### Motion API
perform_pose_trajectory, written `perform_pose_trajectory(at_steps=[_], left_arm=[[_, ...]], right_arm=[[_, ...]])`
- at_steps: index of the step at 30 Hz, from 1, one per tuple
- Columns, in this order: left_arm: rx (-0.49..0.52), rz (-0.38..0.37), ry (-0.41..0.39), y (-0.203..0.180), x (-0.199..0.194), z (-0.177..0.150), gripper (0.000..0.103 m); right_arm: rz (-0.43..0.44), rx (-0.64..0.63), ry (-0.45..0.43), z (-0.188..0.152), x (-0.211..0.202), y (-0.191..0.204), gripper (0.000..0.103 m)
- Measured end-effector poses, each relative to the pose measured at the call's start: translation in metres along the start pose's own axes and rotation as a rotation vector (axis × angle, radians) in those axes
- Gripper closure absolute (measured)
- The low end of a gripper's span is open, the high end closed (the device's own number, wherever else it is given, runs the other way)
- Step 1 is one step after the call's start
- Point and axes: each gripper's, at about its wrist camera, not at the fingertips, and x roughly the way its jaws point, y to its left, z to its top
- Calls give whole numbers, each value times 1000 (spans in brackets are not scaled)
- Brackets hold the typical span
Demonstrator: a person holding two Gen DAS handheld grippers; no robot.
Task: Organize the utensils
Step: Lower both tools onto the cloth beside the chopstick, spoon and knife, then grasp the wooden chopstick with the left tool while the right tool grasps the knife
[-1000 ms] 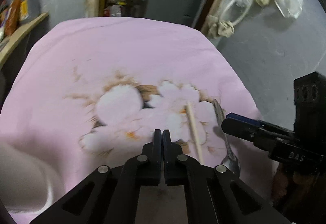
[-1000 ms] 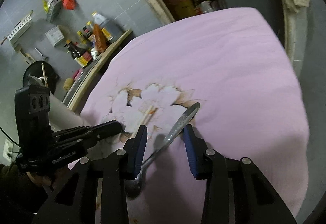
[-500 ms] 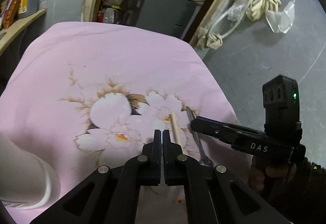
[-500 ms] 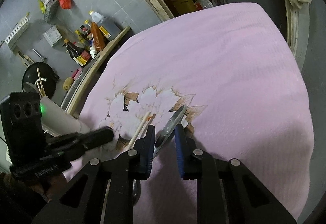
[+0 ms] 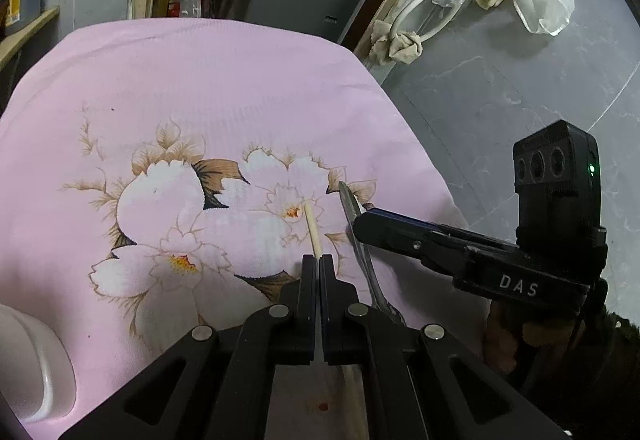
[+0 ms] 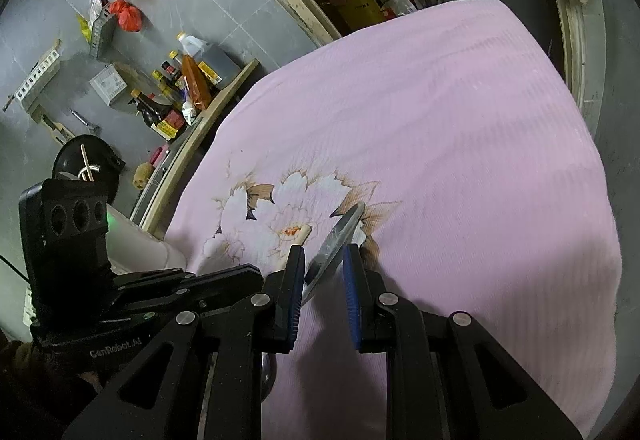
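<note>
In the left wrist view there is one pink cloth [image 5: 240, 80] printed with white flowers, and on it one wooden chopstick [image 5: 312, 228] and one metal spoon [image 5: 366, 264], lying near each other but apart, the spoon on the right. One white container [image 5: 36, 360] shows at the lower left edge. The left gripper [image 5: 319, 260] is clenched with its two fingers pressed flat together and nothing between them. Its tips sit right over the near part of the chopstick, which runs on beneath them; whether they touch it I cannot tell. The right gripper [image 5: 360, 218] comes in from the right, a hand [image 5: 504, 340] on its grip, with its tip laid across the spoon's handle. In the right wrist view the count is the same: one cloth [image 6: 440, 120], one chopstick [image 6: 302, 232] end, one spoon [image 6: 340, 228] and one white container [image 6: 140, 240] behind the left gripper [image 6: 256, 272]. The right gripper [image 6: 323, 252] has just been closing and now stands narrowly apart, with the spoon's handle slanting between its blue pads [image 6: 352, 300] and meeting one on each side, so it grasps the spoon. The spoon's bowl shows below the fingers, over the cloth.
</note>
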Motion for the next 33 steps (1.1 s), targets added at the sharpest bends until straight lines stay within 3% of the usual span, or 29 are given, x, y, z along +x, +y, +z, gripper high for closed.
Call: perform_pose_trajectory(at_steps=[11,33], left_arm=[[7,-21,65,1,1,2,99],[29,-65,95,-9,0,2,99]], right_arm=[[-6,2,1,-1,0,1,87],[-94,1,-2,-12,-22,0,86]])
